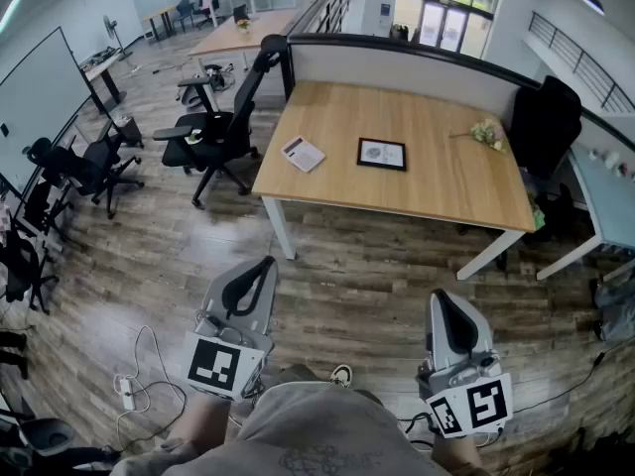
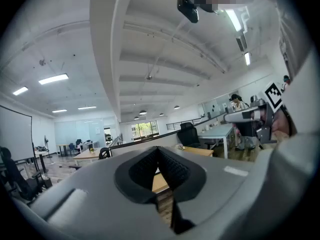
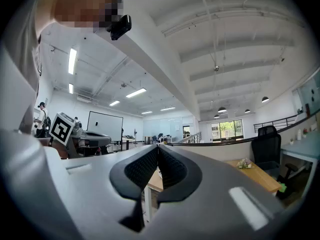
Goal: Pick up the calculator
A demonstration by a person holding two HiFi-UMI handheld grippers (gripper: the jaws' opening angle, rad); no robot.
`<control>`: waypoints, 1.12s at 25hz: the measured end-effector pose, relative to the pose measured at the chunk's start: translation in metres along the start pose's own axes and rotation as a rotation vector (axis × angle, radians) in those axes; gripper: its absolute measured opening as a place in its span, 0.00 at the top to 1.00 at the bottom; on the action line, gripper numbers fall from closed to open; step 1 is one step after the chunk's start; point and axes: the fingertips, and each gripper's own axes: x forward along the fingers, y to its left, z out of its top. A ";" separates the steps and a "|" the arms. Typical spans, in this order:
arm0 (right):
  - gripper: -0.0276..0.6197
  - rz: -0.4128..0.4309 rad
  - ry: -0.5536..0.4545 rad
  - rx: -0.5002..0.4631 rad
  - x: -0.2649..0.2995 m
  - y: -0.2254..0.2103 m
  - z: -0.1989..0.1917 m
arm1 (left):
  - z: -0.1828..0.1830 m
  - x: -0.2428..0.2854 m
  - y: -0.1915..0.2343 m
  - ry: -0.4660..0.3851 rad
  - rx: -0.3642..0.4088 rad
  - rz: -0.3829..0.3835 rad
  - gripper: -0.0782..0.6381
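Left tongs [image 1: 261,266] and right tongs [image 1: 445,300] both closed, empty, held well short of light wooden counter [image 1: 437,181]. White flat rectangular calculator [image 1: 303,153] near counter's left edge; black-framed picture [image 1: 382,154] mid-counter.

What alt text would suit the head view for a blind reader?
A person holds the left gripper and right gripper, jaws shut, over a wood floor, facing a wooden table with a calculator, a framed picture and flowers.

Closed, level: left gripper [image 1: 264,266], right gripper [image 1: 444,300]
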 end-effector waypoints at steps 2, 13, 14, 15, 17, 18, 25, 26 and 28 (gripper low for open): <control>0.94 0.001 0.000 0.013 -0.001 -0.003 0.000 | 0.001 0.000 -0.003 0.026 -0.023 0.008 0.89; 0.94 0.027 0.020 0.053 0.003 -0.015 -0.015 | 0.004 0.010 -0.009 -0.025 -0.070 -0.008 0.89; 0.94 0.033 0.021 0.057 0.004 -0.015 -0.016 | 0.005 0.009 -0.008 -0.039 -0.101 -0.001 0.89; 0.94 0.039 0.022 0.061 0.005 -0.014 -0.017 | 0.006 0.008 -0.006 -0.050 -0.135 0.007 0.89; 0.94 0.052 0.022 0.070 0.006 -0.013 -0.019 | 0.004 0.010 -0.003 -0.054 -0.188 0.014 0.78; 0.94 0.057 0.023 0.073 0.007 -0.013 -0.020 | 0.003 0.012 -0.002 -0.048 -0.199 0.015 0.63; 0.94 0.047 0.051 0.065 0.026 -0.027 -0.034 | -0.002 0.034 0.008 -0.057 -0.194 0.018 0.57; 0.94 0.043 0.056 0.058 0.030 -0.031 -0.035 | -0.004 0.038 0.009 -0.056 -0.197 0.017 0.57; 0.94 0.042 0.063 0.046 0.040 -0.037 -0.037 | -0.009 0.049 0.013 -0.055 -0.200 0.017 0.57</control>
